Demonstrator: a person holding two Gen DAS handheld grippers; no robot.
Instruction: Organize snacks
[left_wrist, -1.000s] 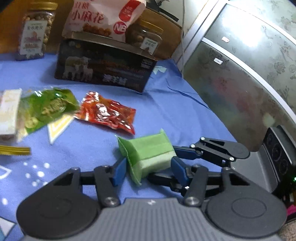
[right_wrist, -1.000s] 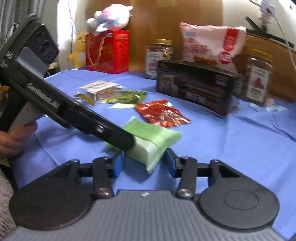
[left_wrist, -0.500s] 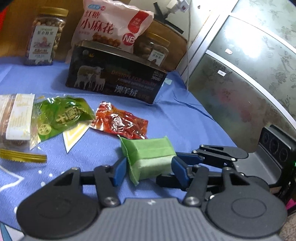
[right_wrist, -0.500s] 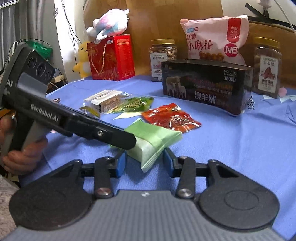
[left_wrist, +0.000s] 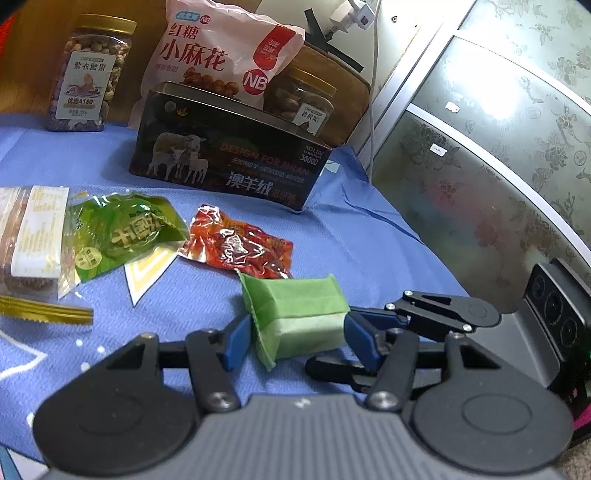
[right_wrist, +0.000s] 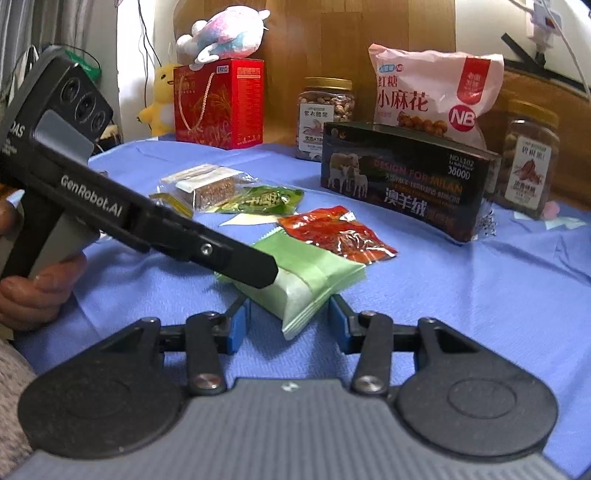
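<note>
Your left tongs (left_wrist: 297, 339) and right tongs (right_wrist: 289, 320) both straddle the green packet (left_wrist: 299, 317) lying on the blue tabletop (left_wrist: 369, 236). The left jaws have just been opening, with the packet between them; I cannot tell whether either pair's pads press it. The red packet (left_wrist: 240, 245) lies just beyond it, touching its far corner, with the dark box (left_wrist: 229, 162) farther back.

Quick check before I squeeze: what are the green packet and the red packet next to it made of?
Green packet: looks like matte paper or paper-like film, with dull, folded, crimped ends; I can't tell which. Red packet: glossy, partly clear plastic film, with crinkles, bright glare and the contents showing through.
</note>
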